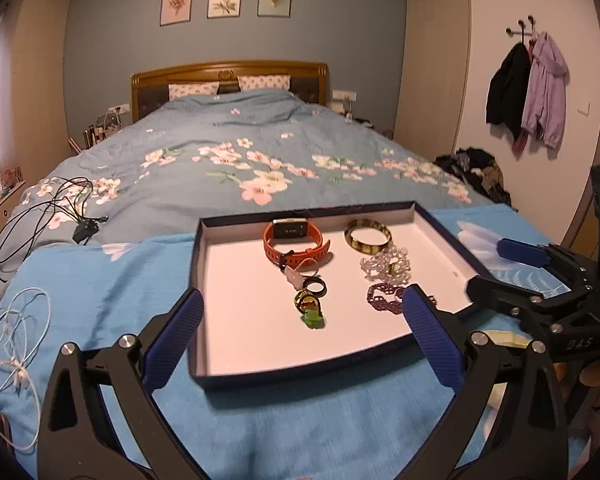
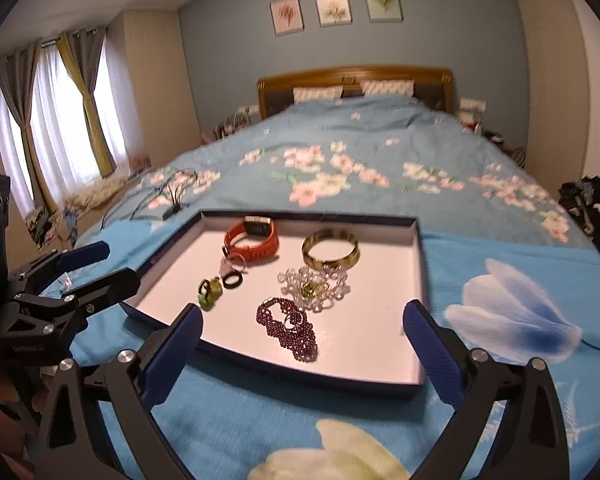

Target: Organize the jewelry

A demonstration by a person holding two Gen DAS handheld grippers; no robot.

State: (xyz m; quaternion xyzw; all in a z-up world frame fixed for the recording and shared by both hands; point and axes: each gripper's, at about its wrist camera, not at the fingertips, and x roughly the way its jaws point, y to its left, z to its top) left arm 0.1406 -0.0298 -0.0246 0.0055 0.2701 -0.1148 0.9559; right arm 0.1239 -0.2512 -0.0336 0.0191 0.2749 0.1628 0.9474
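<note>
A shallow dark-blue box lid with a white inside lies on a blue cloth on the bed. It holds an orange watch, a gold bangle, a clear bead bracelet, a purple bead bracelet, a black ring and green-gold pieces. My left gripper is open and empty at the lid's near edge. My right gripper is open and empty at the lid's near right.
A white cord lies on the cloth at the left. Black cables lie on the floral duvet. Clothes are piled at the right. The right gripper shows in the left view, the left gripper in the right view.
</note>
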